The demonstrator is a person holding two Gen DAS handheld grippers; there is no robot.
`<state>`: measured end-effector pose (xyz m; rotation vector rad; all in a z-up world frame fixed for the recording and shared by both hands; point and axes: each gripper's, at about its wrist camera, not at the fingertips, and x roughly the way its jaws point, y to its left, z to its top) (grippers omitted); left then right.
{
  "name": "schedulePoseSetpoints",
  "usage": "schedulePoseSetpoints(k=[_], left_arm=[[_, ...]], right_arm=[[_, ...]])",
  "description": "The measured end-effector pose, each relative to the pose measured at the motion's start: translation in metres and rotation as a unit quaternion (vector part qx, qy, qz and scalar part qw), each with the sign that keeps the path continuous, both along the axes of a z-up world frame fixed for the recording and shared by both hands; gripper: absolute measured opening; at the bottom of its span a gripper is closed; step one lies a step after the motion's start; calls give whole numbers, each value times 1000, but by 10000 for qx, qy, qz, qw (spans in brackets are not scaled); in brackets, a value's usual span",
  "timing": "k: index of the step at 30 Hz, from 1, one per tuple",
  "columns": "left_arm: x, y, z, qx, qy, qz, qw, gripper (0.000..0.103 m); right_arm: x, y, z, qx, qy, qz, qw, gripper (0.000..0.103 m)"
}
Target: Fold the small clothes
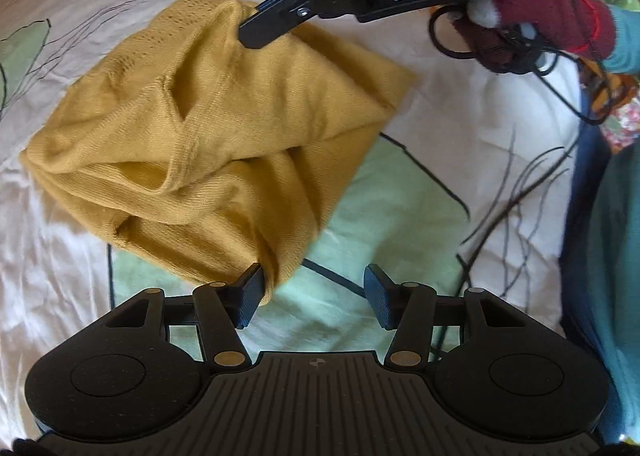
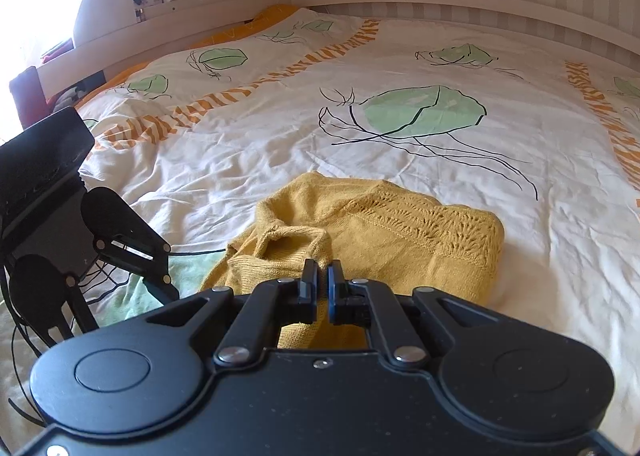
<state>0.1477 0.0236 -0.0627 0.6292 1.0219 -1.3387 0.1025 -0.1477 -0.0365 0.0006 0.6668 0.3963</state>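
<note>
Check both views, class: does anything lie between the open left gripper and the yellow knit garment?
Nothing visible does. The left gripper is open at the edge of the yellow knit garment, one pad touching cloth. The right gripper is shut on it.

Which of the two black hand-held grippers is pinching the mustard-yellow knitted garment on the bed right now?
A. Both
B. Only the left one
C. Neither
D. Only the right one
D: the right gripper has its fingers closed on a fold of the mustard-yellow knitted garment, while the left gripper stands wide open, with only one fingertip beside the cloth's near corner.
</note>
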Motion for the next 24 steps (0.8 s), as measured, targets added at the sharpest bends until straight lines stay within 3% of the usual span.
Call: schedulePoseSetpoints(k=[3, 6, 9, 14, 17, 19, 24], left_arm=[[1, 13, 0, -57, 209, 4, 9998, 52], [7, 28, -2, -47, 796, 37, 9968, 51], [2, 41, -4, 68, 973, 46, 9952, 51], [15, 73, 2, -599, 1358, 1030, 9835, 51], [28, 94, 5, -1107, 1518, 1760, 9663, 52], [37, 105, 10, -1499, 1548, 2267, 9498, 53], [57, 127, 18, -2057, 1452, 3760, 8917, 53]], right_arm=[[1, -1, -1, 71, 58, 1, 10000, 10], [2, 0, -3, 90, 95, 15, 9999, 10], [2, 1, -2, 110, 113, 62, 9999, 10], [-1, 6, 3, 324, 147, 217, 9991, 11], [-5, 17, 7, 559, 232, 434, 9972, 11], [-9, 32, 5, 687, 331, 670, 9948, 11], [-18, 75, -15, 626, 641, 1258, 9880, 18]])
